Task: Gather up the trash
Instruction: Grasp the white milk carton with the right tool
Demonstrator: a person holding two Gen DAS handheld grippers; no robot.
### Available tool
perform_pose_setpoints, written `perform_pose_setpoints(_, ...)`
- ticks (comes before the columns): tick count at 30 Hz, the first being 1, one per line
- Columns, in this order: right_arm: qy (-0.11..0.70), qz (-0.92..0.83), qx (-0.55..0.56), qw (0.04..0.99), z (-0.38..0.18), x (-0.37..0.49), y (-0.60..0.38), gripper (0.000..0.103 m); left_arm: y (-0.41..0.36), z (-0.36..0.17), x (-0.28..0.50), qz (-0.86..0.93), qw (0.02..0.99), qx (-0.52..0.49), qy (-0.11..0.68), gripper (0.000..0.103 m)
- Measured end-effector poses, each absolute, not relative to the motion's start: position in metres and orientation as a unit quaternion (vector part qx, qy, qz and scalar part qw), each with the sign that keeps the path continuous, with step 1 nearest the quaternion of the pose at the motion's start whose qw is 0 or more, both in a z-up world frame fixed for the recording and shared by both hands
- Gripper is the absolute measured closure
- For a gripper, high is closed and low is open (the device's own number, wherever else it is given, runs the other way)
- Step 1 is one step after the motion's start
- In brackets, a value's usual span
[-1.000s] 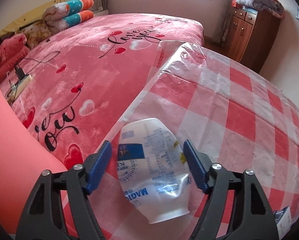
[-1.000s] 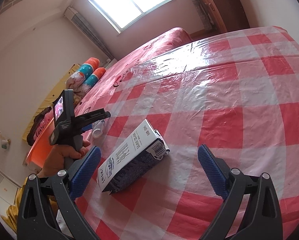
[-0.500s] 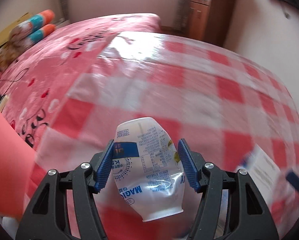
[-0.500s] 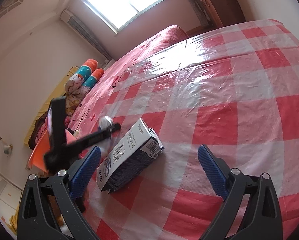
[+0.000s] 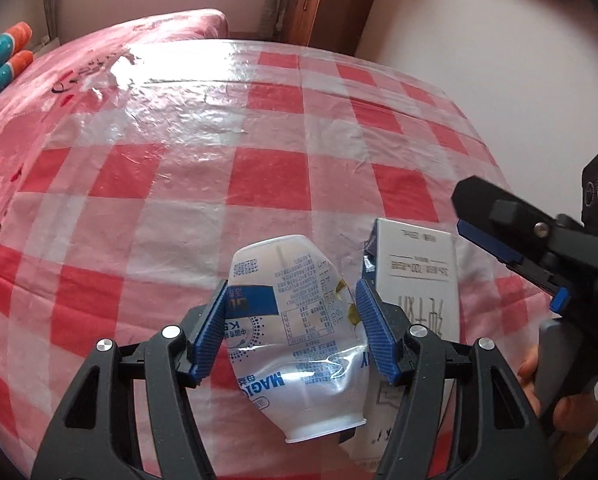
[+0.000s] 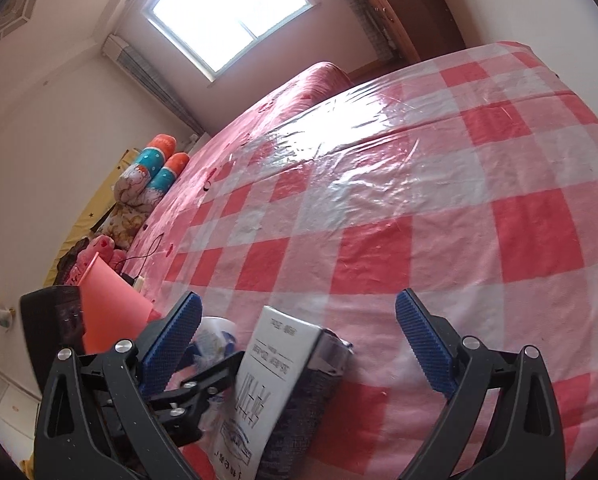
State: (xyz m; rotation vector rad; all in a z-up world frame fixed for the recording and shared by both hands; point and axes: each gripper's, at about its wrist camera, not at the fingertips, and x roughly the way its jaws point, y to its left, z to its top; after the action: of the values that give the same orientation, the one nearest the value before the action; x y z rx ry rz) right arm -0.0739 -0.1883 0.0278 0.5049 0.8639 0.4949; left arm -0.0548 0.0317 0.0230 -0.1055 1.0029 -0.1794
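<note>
My left gripper (image 5: 291, 292) is shut on a crumpled white plastic bottle (image 5: 295, 320) with a blue label, held just above the red-and-white checked cloth (image 5: 259, 168). A white milk carton (image 5: 415, 264) lies on the cloth right beside the bottle. In the right wrist view the carton (image 6: 275, 380) lies between the wide-apart fingers of my right gripper (image 6: 299, 300), which is open and touches nothing. The bottle (image 6: 215, 336) shows at lower left there, partly hidden behind one of the right gripper's fingers. A hand (image 5: 571, 408) holds the right gripper's handle.
The checked plastic cloth covers part of a pink bed (image 6: 259, 136). Pillows and soft toys (image 6: 155, 176) lie at its head, with a cable (image 6: 147, 256) nearby. A salmon-pink object (image 6: 107, 300) stands at the left edge. A wooden cabinet (image 5: 319, 4) stands beyond the bed.
The left gripper's pads closed onto the bottle, lifted it and carried it right across the cloth to beside the carton. The right gripper moved slightly closer to the carton.
</note>
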Motion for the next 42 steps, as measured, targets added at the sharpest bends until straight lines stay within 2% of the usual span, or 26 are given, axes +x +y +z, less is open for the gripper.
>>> perform_pose_setpoints(20, 0.423, 0.21, 0.076, 0.878, 0.021, -0.127, -0.12, 0.007, 0.086, 0.047, -0.092, -0.038, 0.897, -0.041, 0.438, 0.039)
perform_pose_setpoints(21, 0.424, 0.207, 0.072, 0.879, 0.02, -0.125, -0.117, 0.008, 0.09, 0.046, -0.094, -0.04, 0.897, -0.045, 0.438, 0.039)
perform_pose_setpoints(24, 0.426, 0.192, 0.048, 0.883, 0.02, -0.122, -0.108, 0.022, 0.097, 0.044, -0.095, -0.043, 0.896, -0.052, 0.44, 0.039)
perform_pose_setpoints(28, 0.43, 0.177, 0.022, 0.885, 0.015, -0.116, -0.101, 0.027, 0.106, 0.041, -0.098, -0.047, 0.895, -0.061, 0.439, 0.039)
perform_pose_setpoints(35, 0.429, 0.175, -0.009, 0.886, 0.014, -0.117, -0.093, 0.03, 0.115, 0.04, -0.101, -0.051, 0.899, -0.053, 0.431, 0.039)
perform_pose_setpoints(42, 0.423, 0.174, -0.012, 0.889, 0.017, -0.12, -0.092, 0.041, 0.121, 0.039, -0.104, -0.055, 0.899, -0.048, 0.431, 0.039)
